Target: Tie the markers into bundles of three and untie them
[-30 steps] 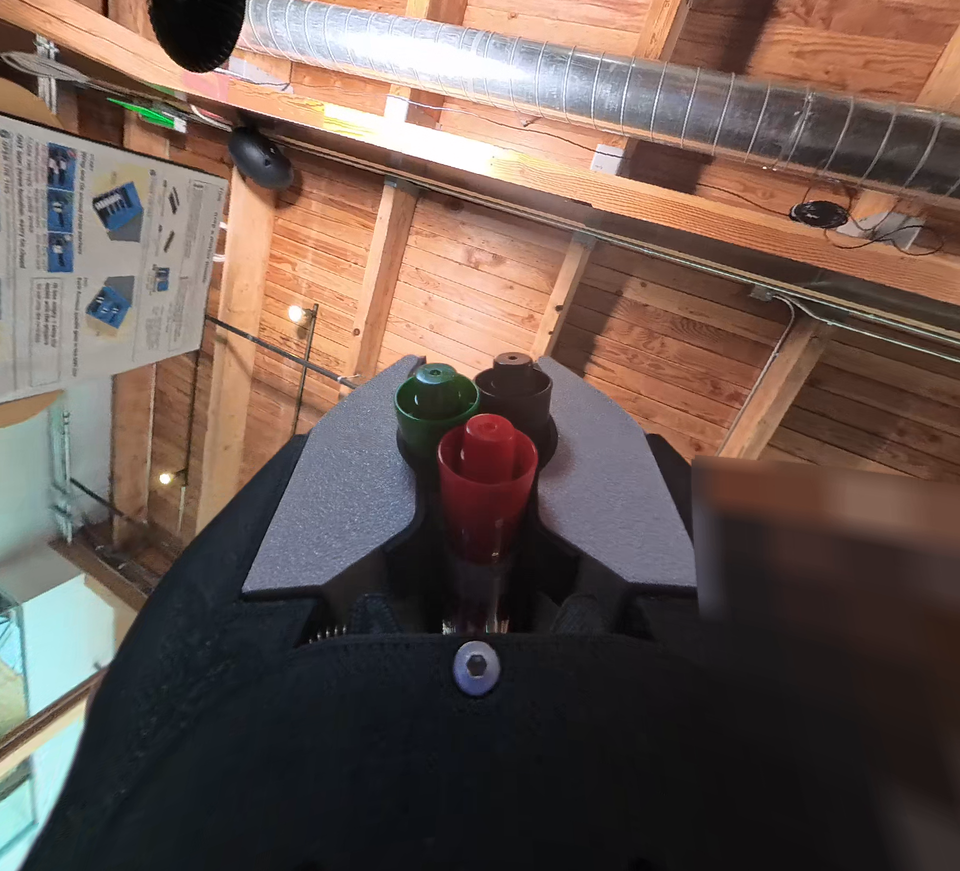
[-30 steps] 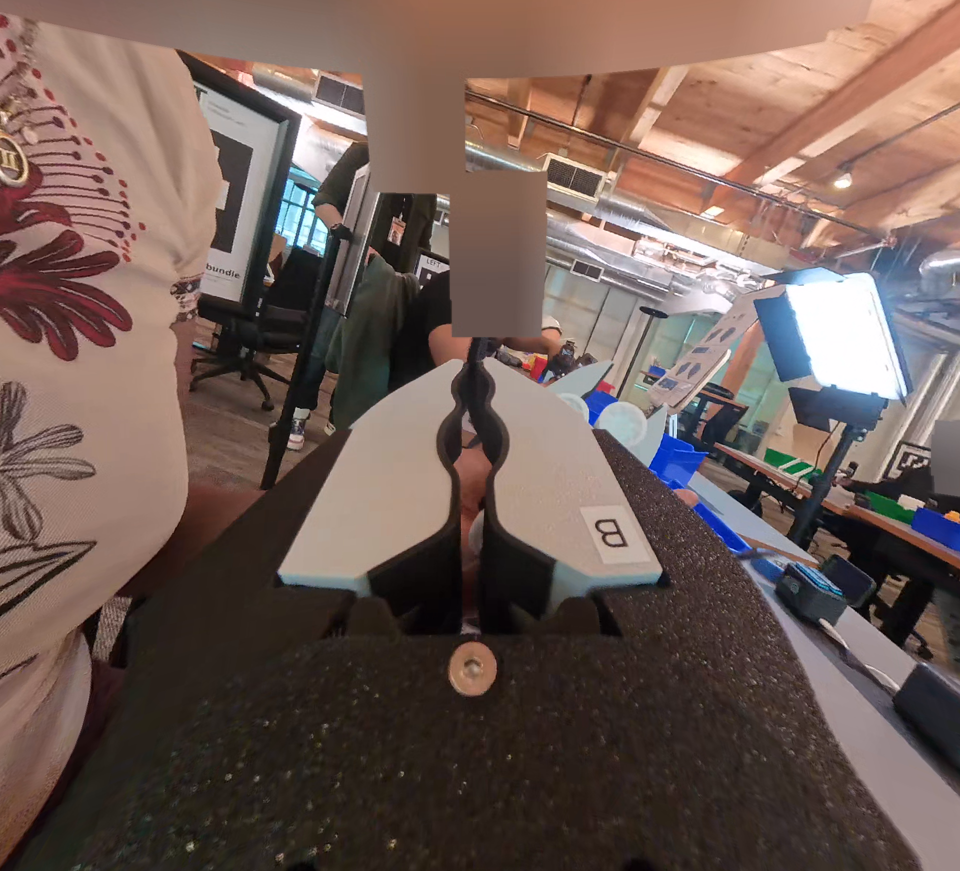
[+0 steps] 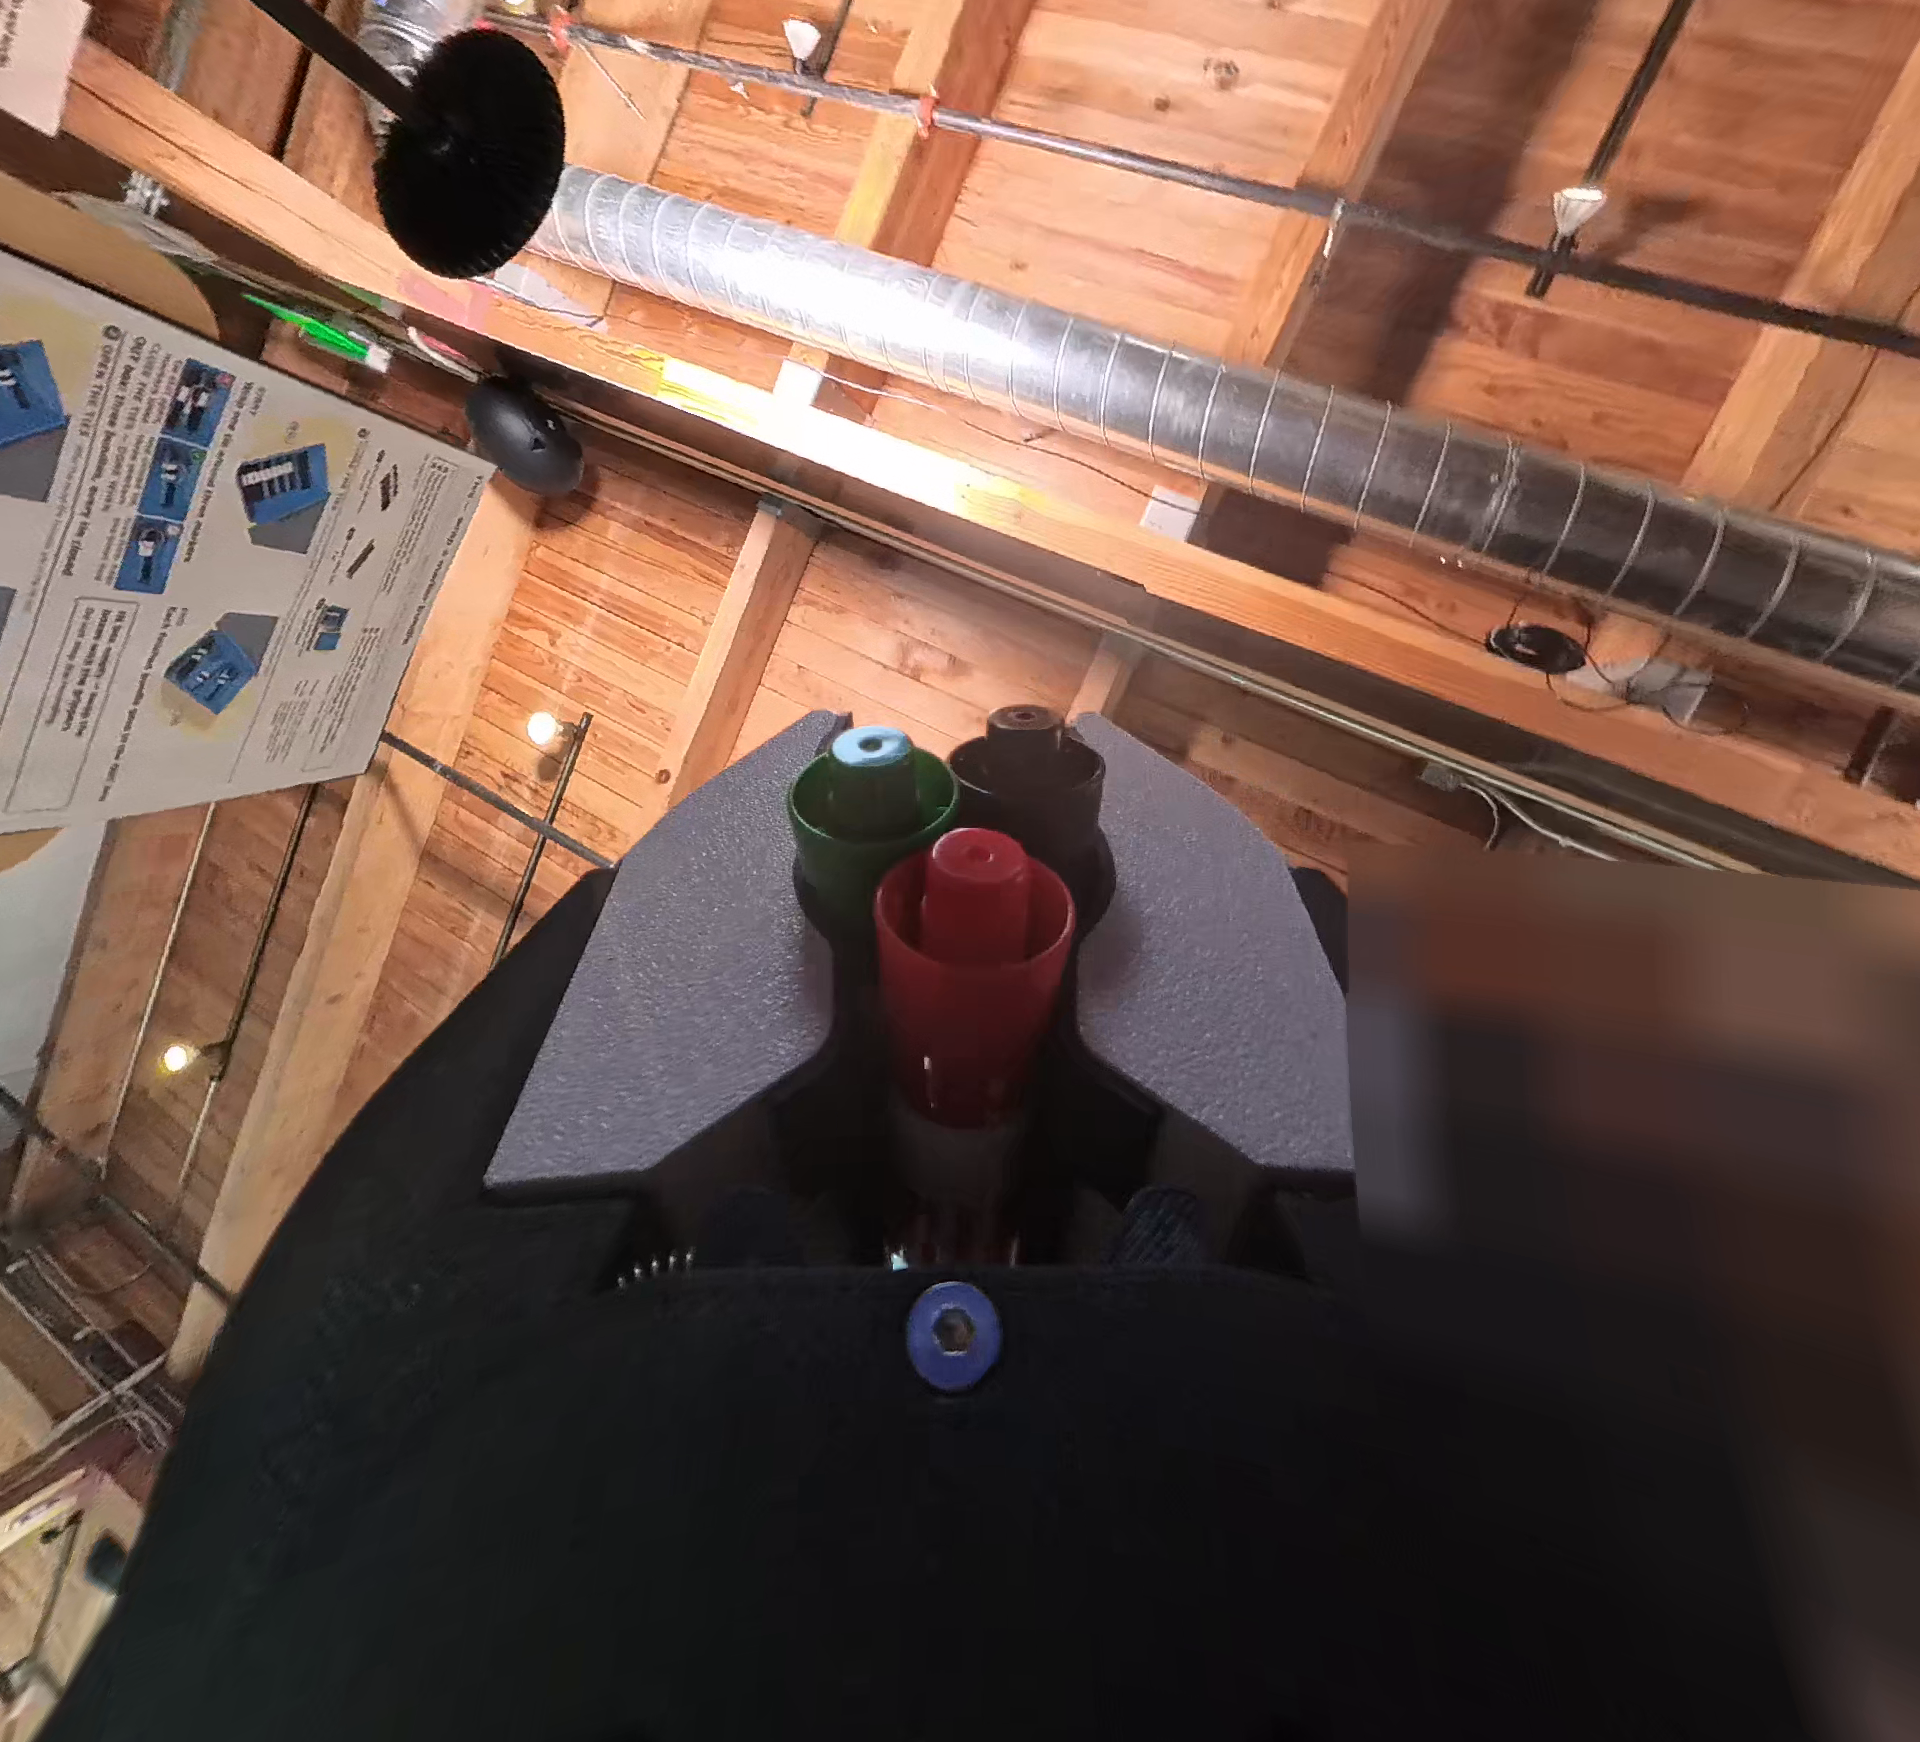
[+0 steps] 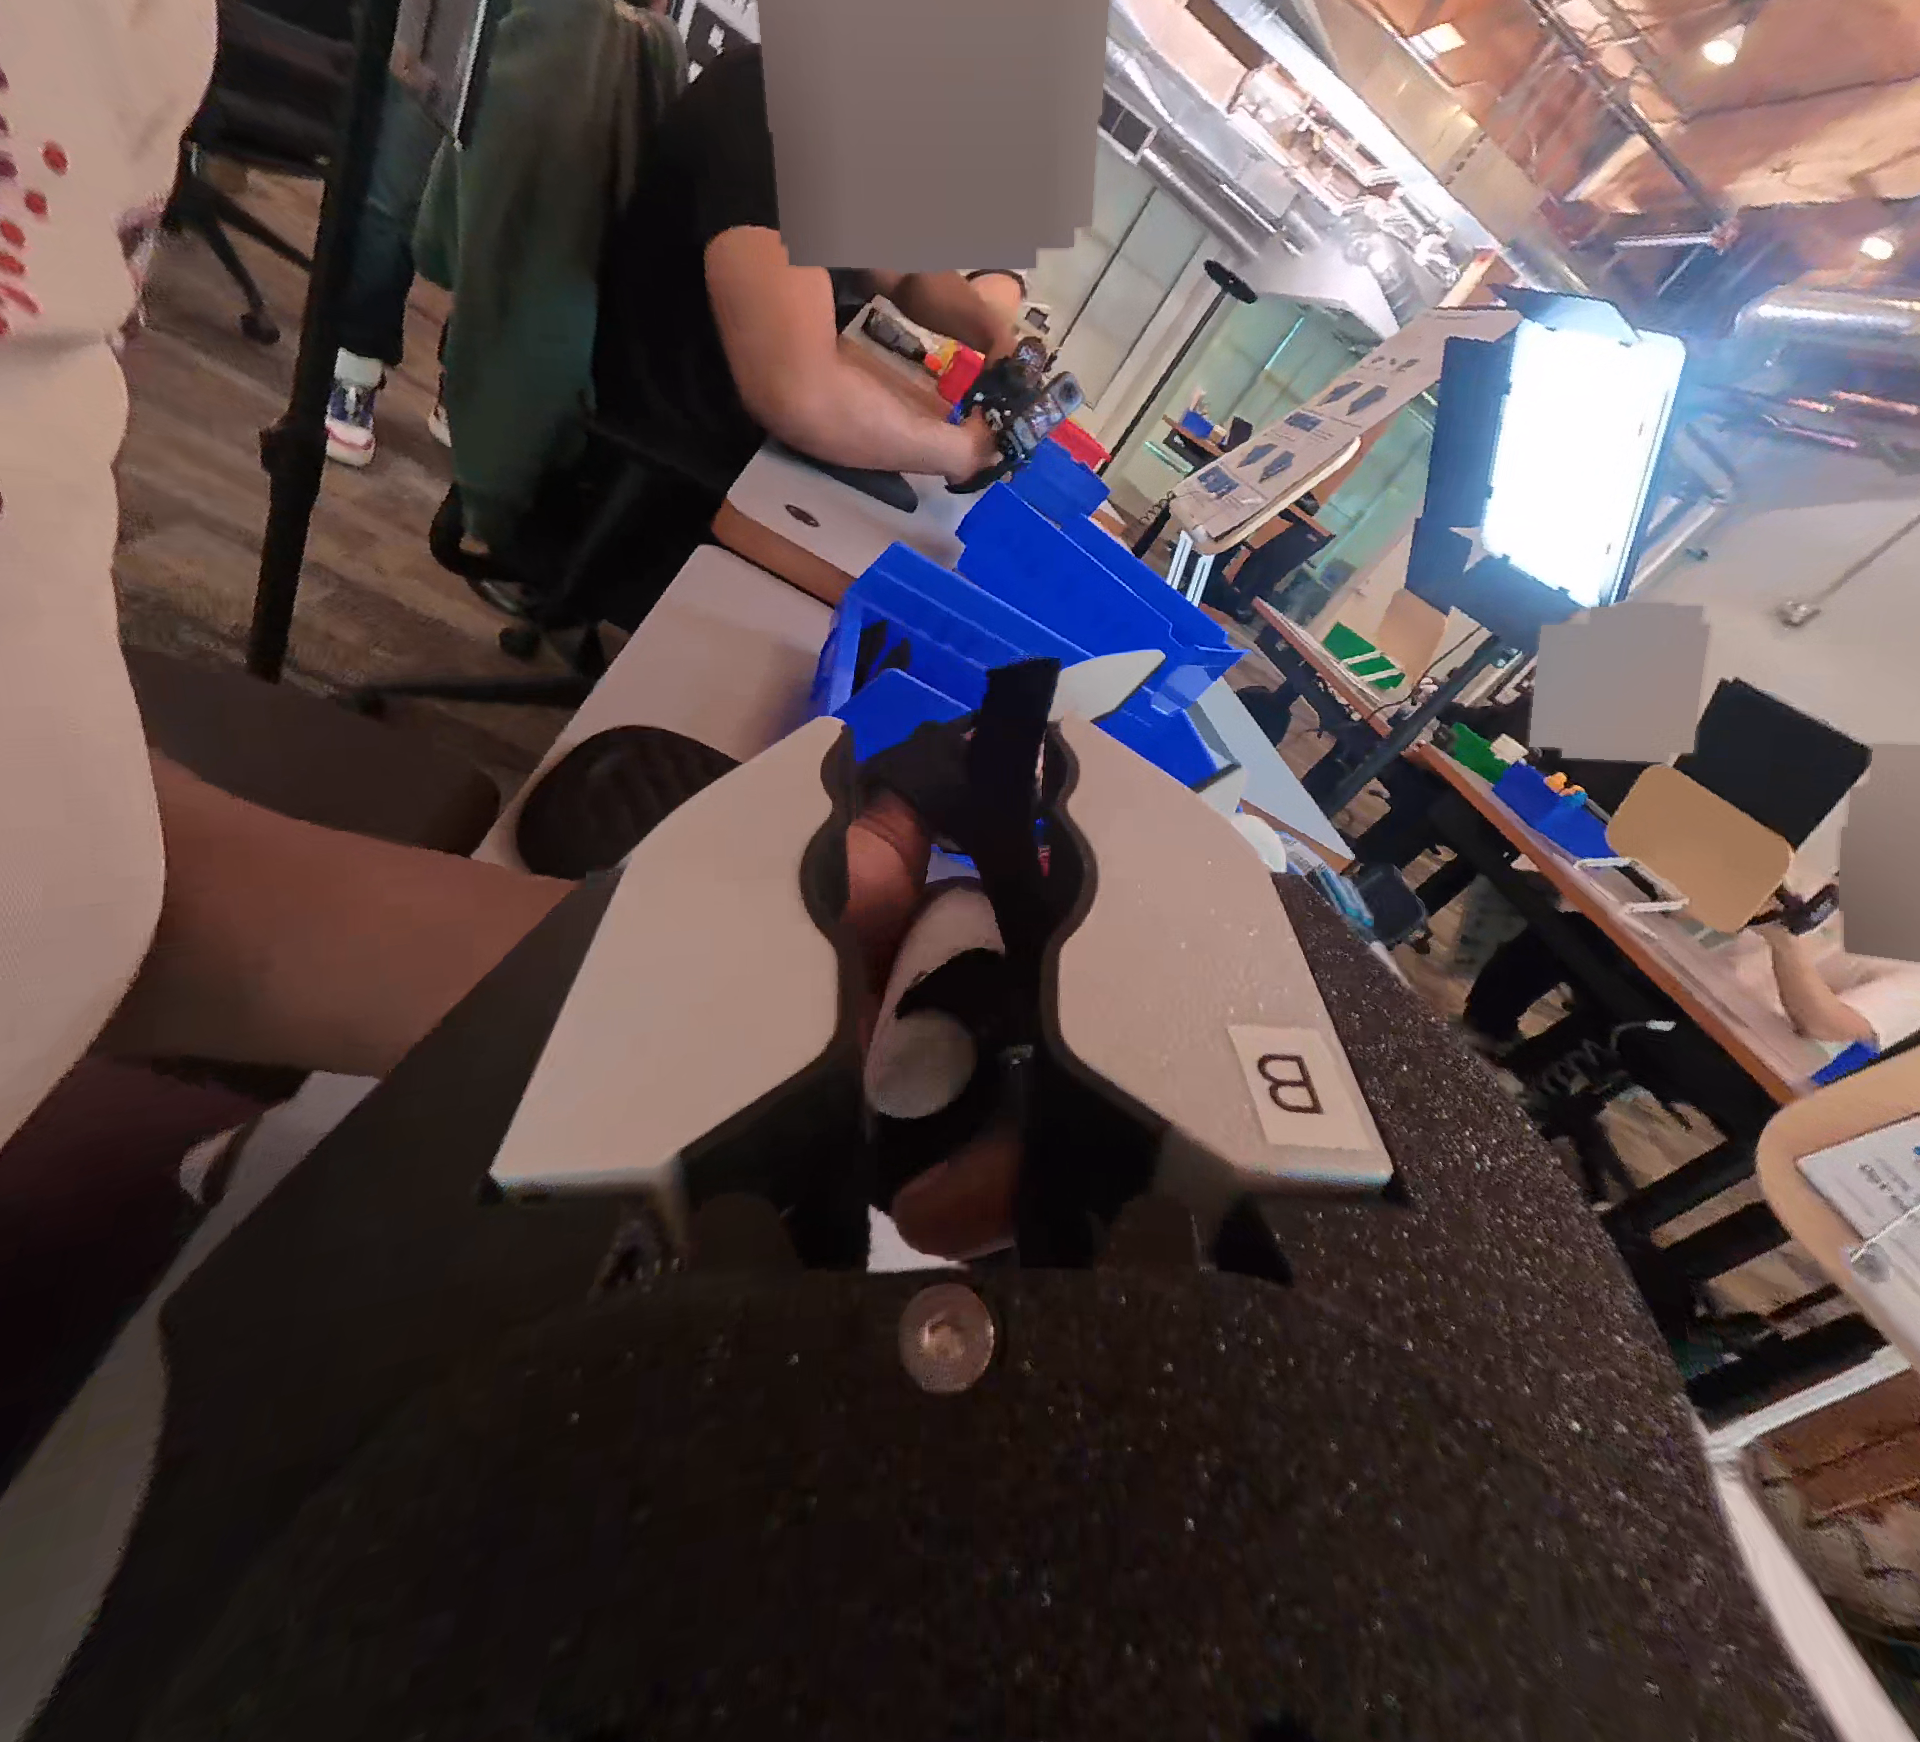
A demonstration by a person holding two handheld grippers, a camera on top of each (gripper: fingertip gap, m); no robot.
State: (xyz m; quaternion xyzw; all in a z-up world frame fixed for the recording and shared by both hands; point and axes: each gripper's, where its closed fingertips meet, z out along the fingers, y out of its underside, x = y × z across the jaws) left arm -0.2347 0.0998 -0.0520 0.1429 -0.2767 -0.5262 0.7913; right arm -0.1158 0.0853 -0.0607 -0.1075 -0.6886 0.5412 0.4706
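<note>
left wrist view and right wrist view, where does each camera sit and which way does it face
Left wrist view: on the left tongs, aimed up at the wooden ceiling and duct; they clamp three markers.
Right wrist view: on the right tongs, facing across tables past blue bins; a black strap between them, a forearm left.
Shared: wooden ceiling.

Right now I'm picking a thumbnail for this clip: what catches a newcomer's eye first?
Three marker ends, green, black and red, clustered between the left tongs, against the wooden ceiling and a silver duct. In the right view, a black strap stands between the right tongs, with blue bins behind.
</note>
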